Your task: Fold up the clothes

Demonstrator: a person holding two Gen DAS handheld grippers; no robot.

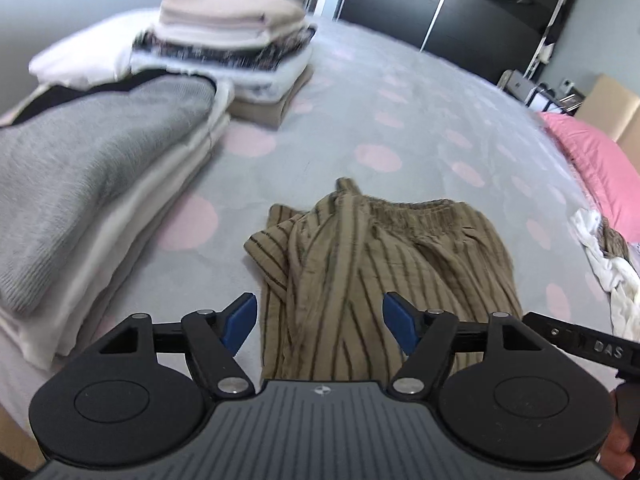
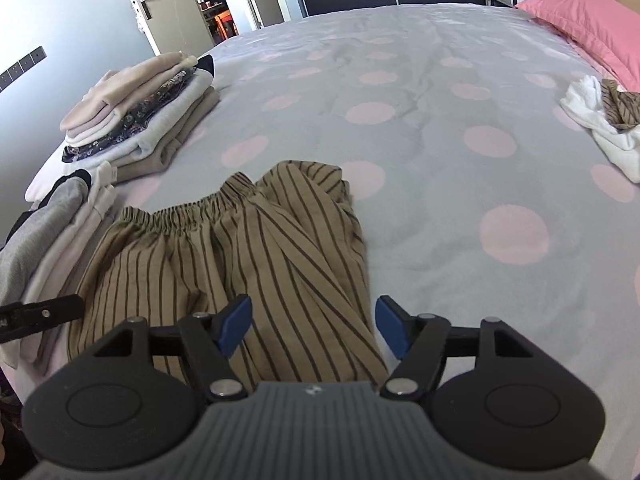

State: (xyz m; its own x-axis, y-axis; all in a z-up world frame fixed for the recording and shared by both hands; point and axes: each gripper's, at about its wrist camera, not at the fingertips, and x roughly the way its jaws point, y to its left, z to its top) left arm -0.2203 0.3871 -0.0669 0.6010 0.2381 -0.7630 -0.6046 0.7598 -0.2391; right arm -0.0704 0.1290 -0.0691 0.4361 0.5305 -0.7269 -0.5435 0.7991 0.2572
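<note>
Tan striped trousers (image 1: pixel 372 264) (image 2: pixel 240 256) with an elastic waistband lie partly folded on the grey bedspread with pink dots (image 1: pixel 400 120) (image 2: pixel 420 140). My left gripper (image 1: pixel 320 322) hovers just above their near end, open, blue pads wide apart with nothing between them. My right gripper (image 2: pixel 314 326) is open too, above the trousers' near right edge. The right gripper's black finger (image 1: pixel 580 346) pokes into the left wrist view at the right. The left gripper's black finger (image 2: pixel 40 314) shows at the left edge of the right wrist view.
A folded pile topped by a grey knit (image 1: pixel 80 184) (image 2: pixel 44 220) lies left of the trousers. A second folded stack with a beige top (image 1: pixel 232 40) (image 2: pixel 140 108) sits further back. Crumpled white and striped clothes (image 1: pixel 604 256) (image 2: pixel 604 120) lie at the right near a pink pillow (image 1: pixel 592 160) (image 2: pixel 588 20).
</note>
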